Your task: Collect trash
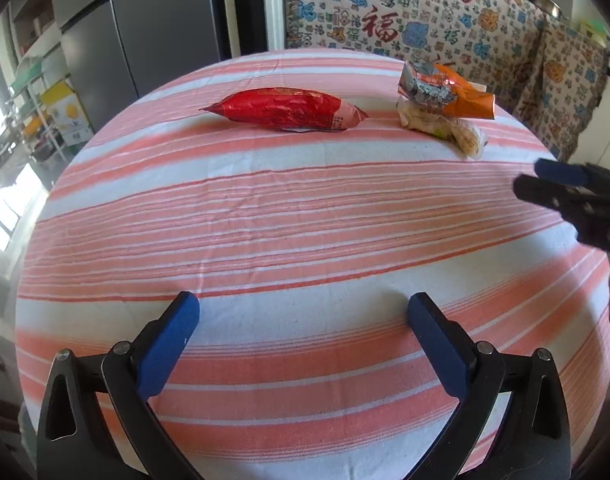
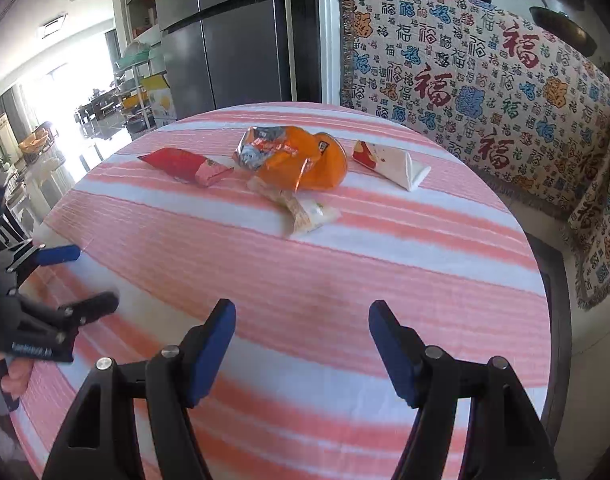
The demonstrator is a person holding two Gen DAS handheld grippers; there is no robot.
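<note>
A red snack bag [image 1: 285, 110] lies at the far side of the striped round table [image 1: 305, 240]; it also shows in the right wrist view [image 2: 181, 164]. To its right lie a crumpled orange bag [image 1: 449, 88] [image 2: 297, 156] and a pale wrapper [image 1: 445, 126] [image 2: 301, 208]. A white and red carton [image 2: 393, 162] lies further right. My left gripper [image 1: 303, 312] is open and empty over the near table. My right gripper [image 2: 303, 320] is open and empty, and shows at the left view's right edge [image 1: 545, 180].
A grey fridge [image 2: 233, 32] stands behind the table. A patterned blanket [image 2: 485, 92] covers furniture on the right. Shelves with boxes [image 2: 145, 88] stand at the far left. The table edge curves close on both sides.
</note>
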